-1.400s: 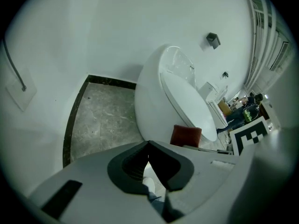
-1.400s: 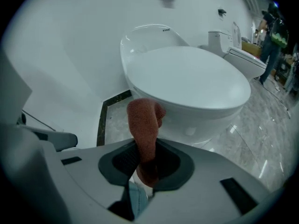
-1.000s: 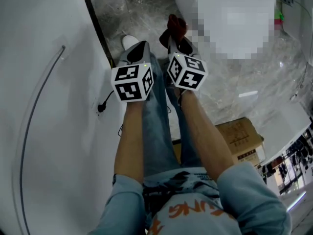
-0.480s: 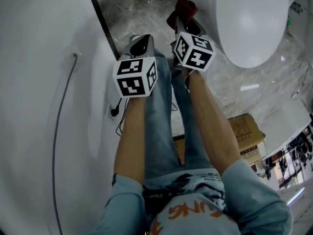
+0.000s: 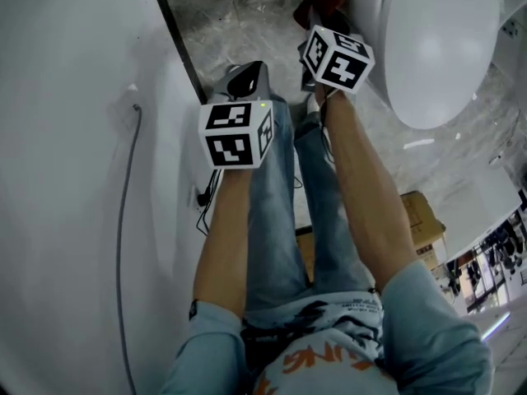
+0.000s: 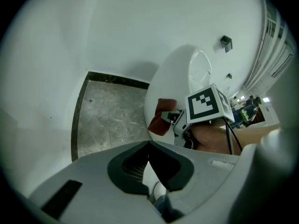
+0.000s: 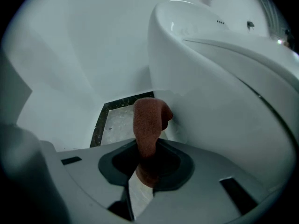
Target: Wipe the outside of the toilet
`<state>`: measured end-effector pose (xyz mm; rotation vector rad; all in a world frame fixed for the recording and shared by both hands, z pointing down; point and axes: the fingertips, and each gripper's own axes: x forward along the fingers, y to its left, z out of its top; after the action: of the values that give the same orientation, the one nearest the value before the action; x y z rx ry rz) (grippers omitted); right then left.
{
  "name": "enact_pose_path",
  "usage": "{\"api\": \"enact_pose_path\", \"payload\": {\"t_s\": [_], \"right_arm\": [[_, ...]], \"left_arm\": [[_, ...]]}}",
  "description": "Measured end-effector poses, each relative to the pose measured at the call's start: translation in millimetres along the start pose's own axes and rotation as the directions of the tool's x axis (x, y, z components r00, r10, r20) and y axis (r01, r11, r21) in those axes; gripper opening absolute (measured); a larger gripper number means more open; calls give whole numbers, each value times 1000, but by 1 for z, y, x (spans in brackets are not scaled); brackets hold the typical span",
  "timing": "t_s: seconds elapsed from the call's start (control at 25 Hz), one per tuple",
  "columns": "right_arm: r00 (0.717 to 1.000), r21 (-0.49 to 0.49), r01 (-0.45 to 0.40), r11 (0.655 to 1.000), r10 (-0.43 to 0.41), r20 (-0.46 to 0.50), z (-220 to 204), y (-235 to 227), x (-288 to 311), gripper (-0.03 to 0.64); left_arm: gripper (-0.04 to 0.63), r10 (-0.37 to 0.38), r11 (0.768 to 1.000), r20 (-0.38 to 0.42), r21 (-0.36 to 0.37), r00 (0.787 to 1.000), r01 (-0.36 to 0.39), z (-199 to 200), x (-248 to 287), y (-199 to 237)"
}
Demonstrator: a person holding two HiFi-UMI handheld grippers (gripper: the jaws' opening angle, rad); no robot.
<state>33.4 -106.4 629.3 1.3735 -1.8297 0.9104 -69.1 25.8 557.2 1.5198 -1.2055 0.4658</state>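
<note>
One second has been enough to carry my right claw [image 7: 145, 164] forward and away from my knees. The rust-red terry cloth [image 7: 148, 122] it is clenched on has gone from hanging over the grey marbled floor [image 5: 239, 15] to reaching the curved outer wall of the white ceramic toilet [image 7: 210, 101]. In the right gripper view the cloth stands up out of the jaws and its folded tip leans against the bowl's side, low down near the floor. In the left gripper view it looks pressed to that same flank, though I cannot be sure how firmly. My left claw [image 6: 148, 149] has shifted only a little along with my body. Its jaws are closed together with nothing between them, and it hangs over my left leg, well apart from the toilet and nearer the white wall [image 5: 74, 138] on that side. I read this as the approach ending and the wiping proper just starting, so I judge that hardly any of the outside has been covered yet. The broad side under the closed lid and the front curve are still to do. My next stroke should keep the cloth flat on the porcelain and sweep along the curve. Since only a small bunch sticks out past the jaws, I risk scraping the hard tips on the glaze if I press too steeply.
</note>
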Motion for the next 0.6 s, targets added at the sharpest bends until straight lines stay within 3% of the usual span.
{"api": "enact_pose_path", "payload": {"t_s": [0.2,0.6], "right_arm": [[999,43,36,998,-37,4,8,-6,7,75],[998,47,51,998,-49,-47,-23,-23,-2,75]], "left_arm": [[-6,3,1000,-7,-2,1000,-3,0,-2,13],[-6,26,1000,-21,-11,999,-27,-9,-3,13]]}}
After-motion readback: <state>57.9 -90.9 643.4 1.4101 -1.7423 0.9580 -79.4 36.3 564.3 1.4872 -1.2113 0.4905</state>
